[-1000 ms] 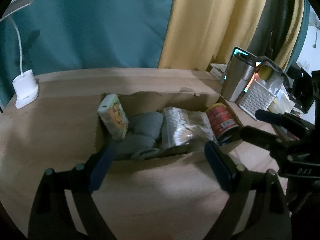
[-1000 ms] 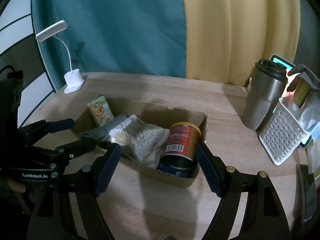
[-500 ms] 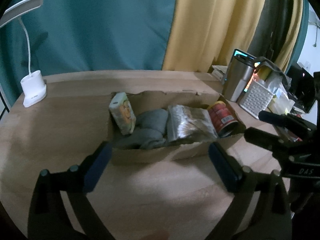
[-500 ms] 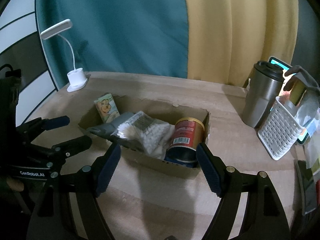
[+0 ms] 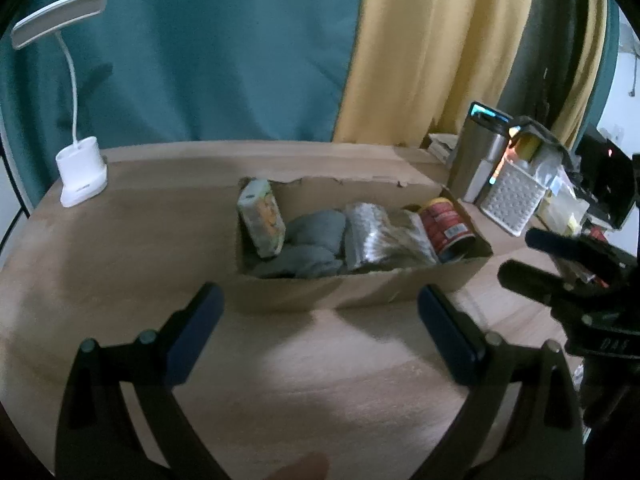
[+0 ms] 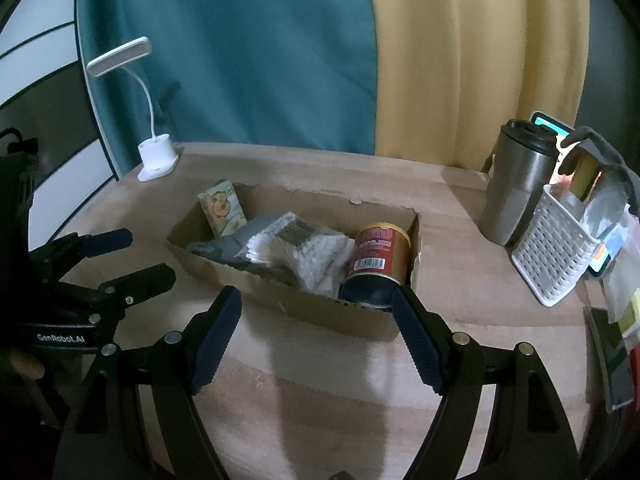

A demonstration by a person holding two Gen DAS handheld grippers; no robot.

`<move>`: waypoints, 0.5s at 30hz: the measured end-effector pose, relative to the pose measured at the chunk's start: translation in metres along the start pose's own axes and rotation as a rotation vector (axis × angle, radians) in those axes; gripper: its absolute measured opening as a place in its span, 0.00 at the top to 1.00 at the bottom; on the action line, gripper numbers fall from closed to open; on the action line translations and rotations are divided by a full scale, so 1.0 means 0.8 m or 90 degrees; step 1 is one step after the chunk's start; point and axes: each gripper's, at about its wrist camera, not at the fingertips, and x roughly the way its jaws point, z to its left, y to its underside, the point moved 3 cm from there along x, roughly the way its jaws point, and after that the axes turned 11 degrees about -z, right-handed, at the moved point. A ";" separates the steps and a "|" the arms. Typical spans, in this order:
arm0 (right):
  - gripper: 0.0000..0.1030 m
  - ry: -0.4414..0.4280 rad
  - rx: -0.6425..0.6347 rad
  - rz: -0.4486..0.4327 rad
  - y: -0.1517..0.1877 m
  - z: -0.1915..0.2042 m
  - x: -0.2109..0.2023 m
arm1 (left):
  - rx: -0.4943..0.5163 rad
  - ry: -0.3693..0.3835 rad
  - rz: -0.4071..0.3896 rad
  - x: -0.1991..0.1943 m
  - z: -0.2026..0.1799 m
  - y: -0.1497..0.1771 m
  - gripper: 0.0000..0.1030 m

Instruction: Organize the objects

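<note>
The cardboard box (image 6: 336,312) is sitting in the middle of the wooden table (image 6: 320,396), and it is holding four things side by side: a small carton with a cartoon face (image 6: 223,209) standing upright against the left end wall, a gray cloth (image 5: 316,236) lying next to it, a clear bag of white pieces (image 6: 296,252) resting over the cloth, and a red can (image 6: 380,260) tipped on its side against the right end. The packing looks deliberate, with the soft pieces filling the middle and the stiff ones propped by the walls so that nothing is rolling about.

The left gripper (image 5: 320,332) is hovering in front of the near wall with its jaws spread wide and nothing between them. The right gripper (image 6: 316,332) is doing the same toward the box's right end, jaws apart and empty. Both are hanging clear of the cardboard, apart from it rather than touching.

Judging from the filled box and the idle tools, the sorting is probably finished or nearly so. A white desk lamp (image 5: 80,176), a steel tumbler (image 6: 516,184) and a white basket (image 6: 556,256) are standing outside the box, near the table's edges.
</note>
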 end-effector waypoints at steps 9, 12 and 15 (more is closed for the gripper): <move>0.22 0.006 -0.001 -0.004 0.005 0.005 -0.012 | -0.005 0.002 -0.006 -0.016 0.005 0.003 0.04; 0.22 0.009 -0.004 -0.004 0.007 0.008 -0.016 | -0.007 0.004 -0.001 -0.020 0.005 0.007 0.04; 0.22 0.010 -0.005 -0.006 0.009 0.010 -0.023 | -0.008 0.002 -0.003 -0.026 0.005 0.010 0.04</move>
